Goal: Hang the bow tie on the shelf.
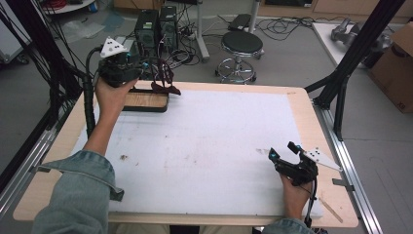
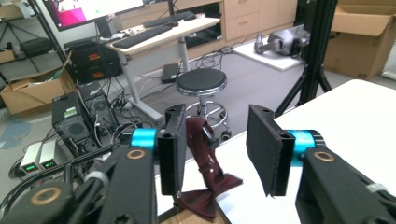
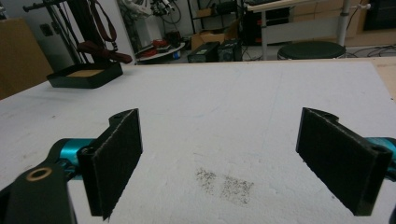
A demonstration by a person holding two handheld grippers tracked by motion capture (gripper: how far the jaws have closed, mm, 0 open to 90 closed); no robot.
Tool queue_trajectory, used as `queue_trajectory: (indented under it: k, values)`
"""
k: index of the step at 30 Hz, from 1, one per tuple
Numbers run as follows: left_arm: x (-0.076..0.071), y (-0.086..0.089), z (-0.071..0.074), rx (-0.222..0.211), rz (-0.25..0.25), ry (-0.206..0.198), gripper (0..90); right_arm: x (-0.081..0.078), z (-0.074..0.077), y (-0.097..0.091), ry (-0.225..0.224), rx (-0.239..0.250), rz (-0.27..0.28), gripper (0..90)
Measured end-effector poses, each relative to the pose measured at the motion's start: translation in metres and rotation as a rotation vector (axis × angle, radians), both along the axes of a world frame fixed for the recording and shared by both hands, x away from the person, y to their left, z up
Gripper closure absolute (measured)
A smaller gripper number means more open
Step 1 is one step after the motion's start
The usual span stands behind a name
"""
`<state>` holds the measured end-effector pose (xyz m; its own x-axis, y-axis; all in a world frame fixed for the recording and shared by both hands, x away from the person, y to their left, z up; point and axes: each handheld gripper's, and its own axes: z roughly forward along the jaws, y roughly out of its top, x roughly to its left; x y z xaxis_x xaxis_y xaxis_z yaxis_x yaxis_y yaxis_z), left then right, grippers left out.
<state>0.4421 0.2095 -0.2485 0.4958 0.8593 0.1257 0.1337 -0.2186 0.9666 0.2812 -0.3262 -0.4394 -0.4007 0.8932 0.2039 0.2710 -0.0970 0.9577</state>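
Left gripper: your jaws part, maroon bow tie slipping loose.
Right gripper: wide open, empty.
Progress: tie over tray, drop unfinished.

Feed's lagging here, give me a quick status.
Left gripper open, dark red bow tie hanging against one pad over the black tray. Right gripper open, empty, over the white mat. Nothing in the way.
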Motion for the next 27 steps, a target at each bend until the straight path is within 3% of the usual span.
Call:
queue_trajectory:
  k: [12, 18, 27]
  values:
    - [-0.054, 0.029, 0.002, -0.042, -0.033, -0.043, 48.3, -0.001, 0.0, 0.001, 0.005, -0.005, -0.005, 13.5]
    - [-0.079, 0.043, 0.001, -0.031, -0.032, -0.055, 46.0, -0.001, 0.0, 0.002, 0.002, -0.015, -0.008, 13.5]
    - [-0.112, 0.062, -0.012, -0.068, -0.031, -0.064, 43.5, -0.002, 0.0, 0.002, 0.008, -0.018, -0.01, 13.5]
